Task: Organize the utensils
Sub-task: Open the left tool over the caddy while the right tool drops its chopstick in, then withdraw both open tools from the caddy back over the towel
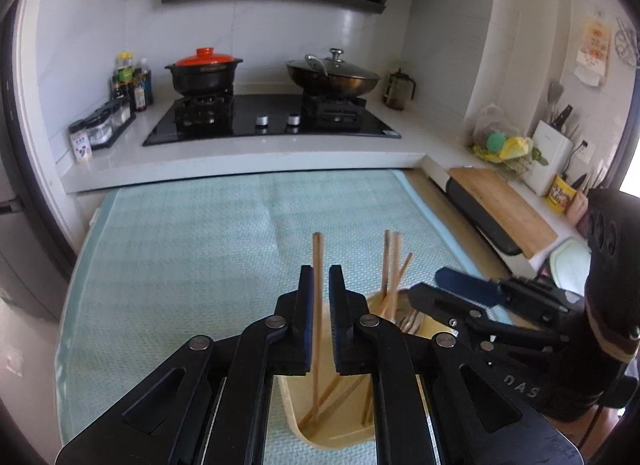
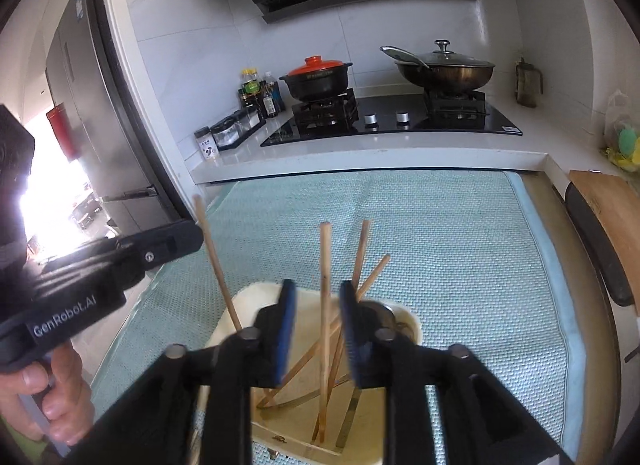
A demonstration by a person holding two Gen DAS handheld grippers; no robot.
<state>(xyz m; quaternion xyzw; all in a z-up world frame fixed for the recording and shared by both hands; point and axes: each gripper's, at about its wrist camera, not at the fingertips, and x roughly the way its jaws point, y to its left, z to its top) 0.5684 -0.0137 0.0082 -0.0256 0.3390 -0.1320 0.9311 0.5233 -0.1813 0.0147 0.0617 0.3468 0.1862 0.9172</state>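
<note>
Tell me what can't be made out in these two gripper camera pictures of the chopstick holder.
- Left wrist view: the holder floor, covered by the left gripper.
- Right wrist view: the holder's near edge, cut off by the right gripper and the bottom edge.
- Left wrist view: metal utensils behind the right gripper's finger, type unclear.
- Both views: whether either pad touches its chopstick.
- Seasoning bottles: labels too small.

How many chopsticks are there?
4 visible, all standing in the holder: one between the left gripper's open jaws, one between the right gripper's, two leaning behind. More may be hidden.
</note>
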